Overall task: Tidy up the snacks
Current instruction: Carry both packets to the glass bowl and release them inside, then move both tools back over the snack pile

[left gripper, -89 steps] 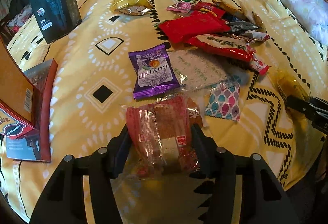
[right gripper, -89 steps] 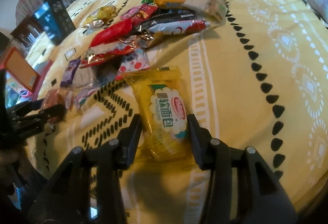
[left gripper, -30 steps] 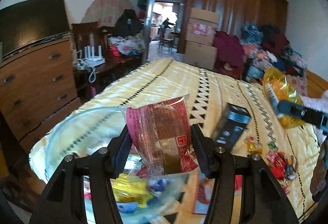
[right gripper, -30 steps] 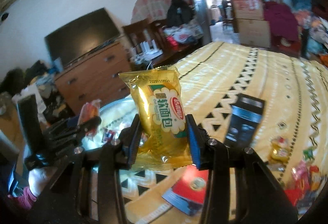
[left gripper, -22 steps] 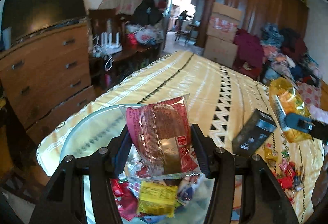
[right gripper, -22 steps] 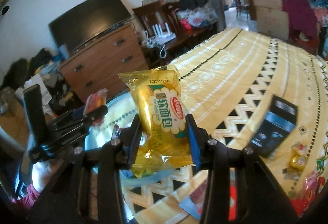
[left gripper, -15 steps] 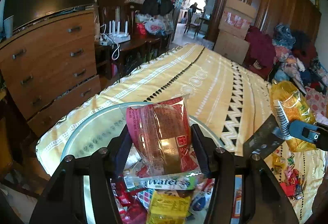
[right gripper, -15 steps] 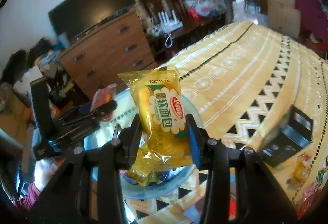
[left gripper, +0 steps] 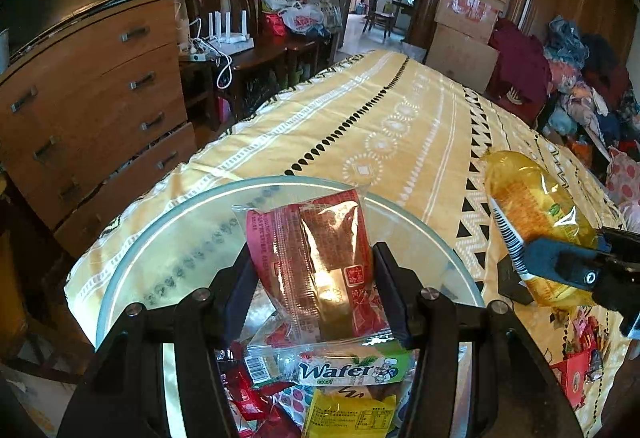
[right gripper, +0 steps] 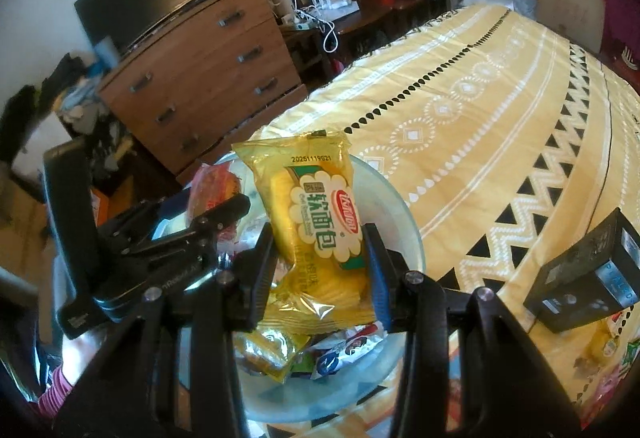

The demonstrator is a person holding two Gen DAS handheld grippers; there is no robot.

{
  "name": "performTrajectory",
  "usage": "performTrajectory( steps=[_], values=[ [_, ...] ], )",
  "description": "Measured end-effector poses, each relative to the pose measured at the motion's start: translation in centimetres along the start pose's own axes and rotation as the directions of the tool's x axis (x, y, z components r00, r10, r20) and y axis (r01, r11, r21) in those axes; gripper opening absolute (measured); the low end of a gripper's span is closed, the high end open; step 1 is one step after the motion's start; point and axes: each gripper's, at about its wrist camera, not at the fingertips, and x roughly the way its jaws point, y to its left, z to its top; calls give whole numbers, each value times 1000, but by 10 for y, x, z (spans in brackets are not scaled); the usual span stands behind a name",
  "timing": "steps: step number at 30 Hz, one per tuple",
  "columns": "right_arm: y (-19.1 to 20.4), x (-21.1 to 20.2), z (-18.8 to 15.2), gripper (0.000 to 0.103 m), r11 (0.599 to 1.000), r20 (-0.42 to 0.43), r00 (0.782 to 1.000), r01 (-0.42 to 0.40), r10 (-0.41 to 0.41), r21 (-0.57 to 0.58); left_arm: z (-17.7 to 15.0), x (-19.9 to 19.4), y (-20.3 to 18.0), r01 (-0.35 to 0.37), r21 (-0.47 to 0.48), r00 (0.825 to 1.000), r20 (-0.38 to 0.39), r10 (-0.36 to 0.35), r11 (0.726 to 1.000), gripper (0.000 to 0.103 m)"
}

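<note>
Our left gripper [left gripper: 312, 270] clamps the red cake packet [left gripper: 312, 262], our right gripper [right gripper: 320, 262] the yellow bread packet [right gripper: 316, 234]. Both have travelled from the bedspread [left gripper: 380, 141] to above the glass bowl [left gripper: 168, 230]; we judge release comes next.

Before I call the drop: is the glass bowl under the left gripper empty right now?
No. In the left wrist view the glass bowl already holds packets, including a Wafer packet, below the red snack packet gripped by the left gripper.

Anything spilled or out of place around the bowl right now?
Nothing spilled. Snacks sit inside the glass bowl; the red packet and yellow packet are gripped above it. The black box stands nearby, apart.
</note>
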Motion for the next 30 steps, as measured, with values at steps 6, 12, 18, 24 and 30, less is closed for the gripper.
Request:
performTrajectory(
  steps=[6,12,18,24,30],
  values=[
    [-1,7,2,43,1000,-15,1000,5,-5,4,3,9,-1,-7,-7,1000,-19,7,1000,58],
    [0,15,1,46,1000,-37,999,-6,7,16,1,9,4,-28,-36,999,-18,27,999,70],
    [3,12,0,46,999,-16,1000,-24,24,22,0,9,10,-42,-48,999,-20,41,998,70],
    [14,-34,-28,54,998,107,993,-57,55,12,-10,-23,0,-33,-55,998,46,35,998,70],
    [3,-132,-163,84,999,349,936,34,-37,15,-46,-101,-82,66,147,973,210,-97,987,77]
  ],
)
